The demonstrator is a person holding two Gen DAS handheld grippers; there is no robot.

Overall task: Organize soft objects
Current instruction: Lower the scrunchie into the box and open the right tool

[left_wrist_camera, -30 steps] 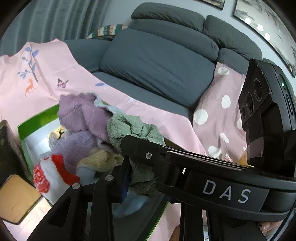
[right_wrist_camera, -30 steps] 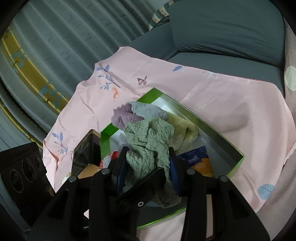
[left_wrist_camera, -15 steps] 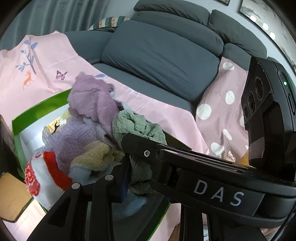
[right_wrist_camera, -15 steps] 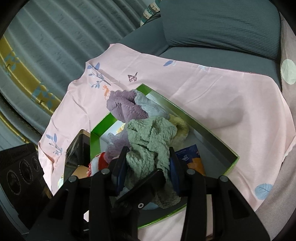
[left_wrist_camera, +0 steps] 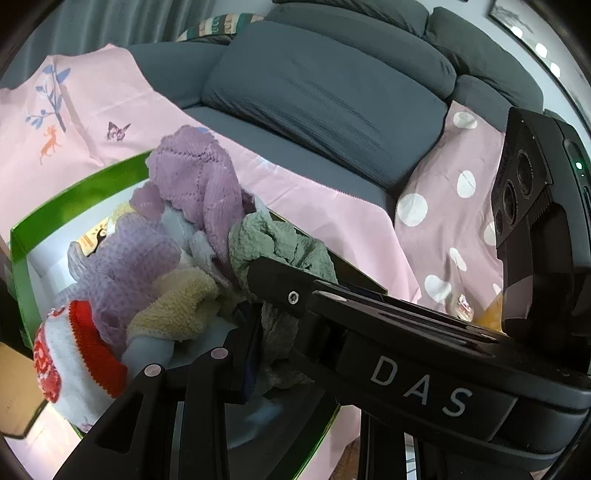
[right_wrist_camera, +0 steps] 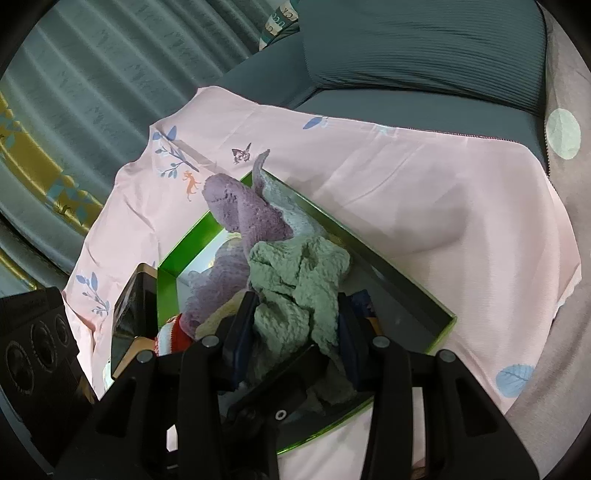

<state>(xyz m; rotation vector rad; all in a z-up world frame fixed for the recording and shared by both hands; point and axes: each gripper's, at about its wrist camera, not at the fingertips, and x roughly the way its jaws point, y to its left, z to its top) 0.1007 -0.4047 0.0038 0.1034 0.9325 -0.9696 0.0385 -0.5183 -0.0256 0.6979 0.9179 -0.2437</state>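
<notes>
Both grippers grip the same sage-green knitted cloth (right_wrist_camera: pixel 295 291) above the green-walled box (right_wrist_camera: pixel 406 295). The right gripper (right_wrist_camera: pixel 295 336) clamps it between both pads (jaws partly closed on the bunched fabric); the left gripper (left_wrist_camera: pixel 258 332) pinches a lower fold, jaws nearly together. A purple cloth (right_wrist_camera: pixel 243 210) drapes over the heap in the box, which rests on a pink sheet (right_wrist_camera: pixel 424 192).

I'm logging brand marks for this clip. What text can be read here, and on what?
"DAS": white capitals on the black right gripper body, seen from the left wrist.
Striped cushion behind the grey sofa: letters cut off, unreadable.
Printed packet in the green box: mostly hidden, unreadable.
</notes>
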